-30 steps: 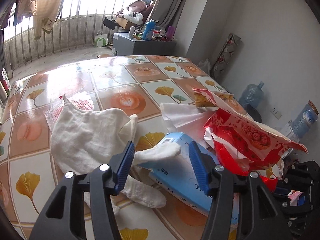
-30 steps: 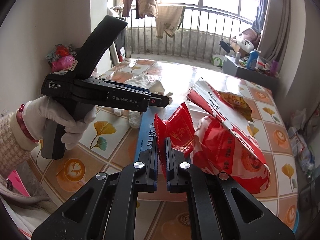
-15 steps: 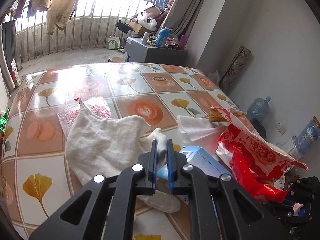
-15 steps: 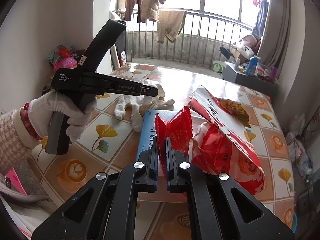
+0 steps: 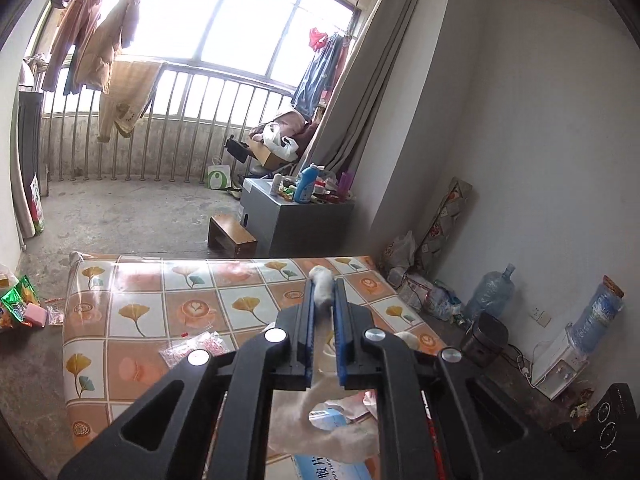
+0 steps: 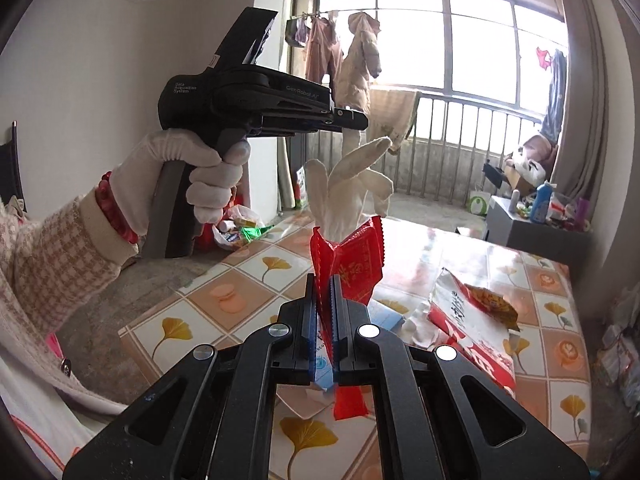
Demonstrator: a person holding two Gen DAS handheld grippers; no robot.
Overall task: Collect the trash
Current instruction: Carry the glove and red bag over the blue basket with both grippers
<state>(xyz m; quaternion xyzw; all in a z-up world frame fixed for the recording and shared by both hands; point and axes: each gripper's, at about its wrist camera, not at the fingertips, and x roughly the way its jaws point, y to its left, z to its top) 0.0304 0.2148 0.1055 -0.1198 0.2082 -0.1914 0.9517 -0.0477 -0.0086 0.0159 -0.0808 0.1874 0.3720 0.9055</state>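
My left gripper (image 5: 323, 282) is shut on one finger of a white cloth glove (image 5: 298, 410), which hangs from the pads above the tiled table (image 5: 192, 280). The right wrist view shows that glove (image 6: 344, 196) dangling from the left gripper (image 6: 352, 120), held high by a gloved hand (image 6: 200, 168). My right gripper (image 6: 325, 280) is shut on a small red wrapper (image 6: 356, 256), lifted above the table (image 6: 256, 268). A large red and silver snack bag (image 6: 468, 312) and a blue box (image 6: 384, 314) lie on the table below.
A clear packet of red bits (image 5: 196, 346) lies on the table's left part. Beyond the table stand a wooden stool (image 5: 232, 236) and a cluttered grey cabinet (image 5: 296, 220). Water bottles (image 5: 492, 292) line the right wall. Wrappers (image 5: 20, 304) litter the floor at left.
The left gripper went from open around the glove's finger to shut on it, then rose and lifted the glove off the table. The right gripper rose a little with the red wrapper.
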